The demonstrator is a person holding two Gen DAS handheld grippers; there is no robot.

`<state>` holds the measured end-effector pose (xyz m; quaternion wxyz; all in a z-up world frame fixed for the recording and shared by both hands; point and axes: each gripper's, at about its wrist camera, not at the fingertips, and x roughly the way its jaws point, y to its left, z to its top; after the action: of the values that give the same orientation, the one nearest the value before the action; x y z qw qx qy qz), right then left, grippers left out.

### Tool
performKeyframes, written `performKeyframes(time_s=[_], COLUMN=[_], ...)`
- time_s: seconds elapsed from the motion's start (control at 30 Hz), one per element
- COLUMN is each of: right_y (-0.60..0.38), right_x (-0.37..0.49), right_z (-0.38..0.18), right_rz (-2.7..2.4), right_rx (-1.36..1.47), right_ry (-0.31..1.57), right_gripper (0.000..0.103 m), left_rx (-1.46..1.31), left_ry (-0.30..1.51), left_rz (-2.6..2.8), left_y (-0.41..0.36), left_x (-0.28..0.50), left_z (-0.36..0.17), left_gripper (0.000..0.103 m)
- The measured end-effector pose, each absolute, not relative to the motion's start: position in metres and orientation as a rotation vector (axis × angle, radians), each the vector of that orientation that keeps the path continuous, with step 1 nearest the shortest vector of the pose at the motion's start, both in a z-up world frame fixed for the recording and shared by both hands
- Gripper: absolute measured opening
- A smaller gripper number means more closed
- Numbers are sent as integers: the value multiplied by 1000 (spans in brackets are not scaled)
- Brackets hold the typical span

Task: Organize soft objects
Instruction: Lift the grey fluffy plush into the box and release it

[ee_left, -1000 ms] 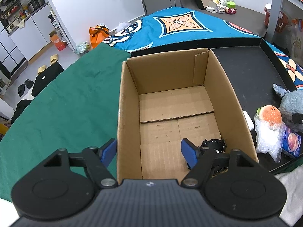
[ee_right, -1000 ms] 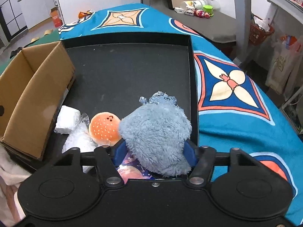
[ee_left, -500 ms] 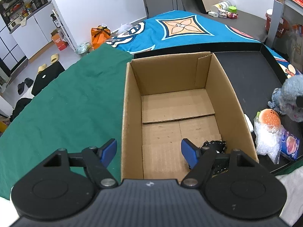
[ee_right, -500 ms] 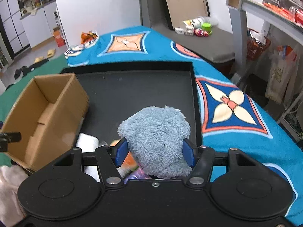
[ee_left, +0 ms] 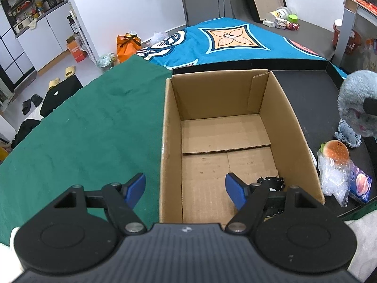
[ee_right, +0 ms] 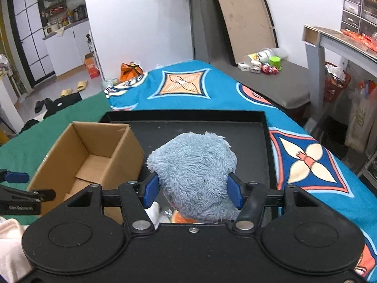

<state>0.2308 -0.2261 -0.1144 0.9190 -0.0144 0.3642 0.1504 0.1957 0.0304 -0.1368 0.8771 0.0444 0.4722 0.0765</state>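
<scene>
My right gripper (ee_right: 192,186) is shut on a fluffy grey-blue plush toy (ee_right: 195,172), lifted above the black tray (ee_right: 266,127). The same plush toy (ee_left: 355,108) hangs at the right edge of the left wrist view. An open cardboard box (ee_left: 226,141) stands left of the tray, with a small black lacy item (ee_left: 271,180) in its near right corner. My left gripper (ee_left: 185,188) is open and straddles the box's near left wall. A burger-shaped soft toy (ee_left: 335,152), a clear bubble-wrap bag (ee_left: 333,181) and a blue printed packet (ee_left: 360,184) lie on the tray beside the box.
The box (ee_right: 87,155) sits partly on a green cloth (ee_left: 82,127). A blue patterned blanket (ee_right: 306,160) spreads beyond and right of the tray. A pale pink fabric (ee_right: 9,243) lies at the near left. Shoes and bags sit on the floor far left.
My right gripper has risen with the plush toy, lifting it off the tray and away from the burger toy. The left gripper stays in place over the box.
</scene>
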Motion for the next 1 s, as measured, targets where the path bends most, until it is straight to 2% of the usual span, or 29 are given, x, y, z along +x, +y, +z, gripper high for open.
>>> performKeyframes(time_s=[0.43, 0.67, 1.0], right_y=[-189, -171, -138], right_x=[224, 224, 226], right_z=[-104, -97, -91], right_rz=[404, 434, 508], right_rx=[-26, -18, -31], right_ry=[692, 667, 642], right_gripper=[59, 59, 59], left_rx=[49, 39, -7], left_ry=[948, 924, 910], left_rz=[160, 157, 168], left_y=[44, 50, 60], left_x=[189, 187, 187], left_z=[-137, -139, -142], left_gripper=[73, 69, 46])
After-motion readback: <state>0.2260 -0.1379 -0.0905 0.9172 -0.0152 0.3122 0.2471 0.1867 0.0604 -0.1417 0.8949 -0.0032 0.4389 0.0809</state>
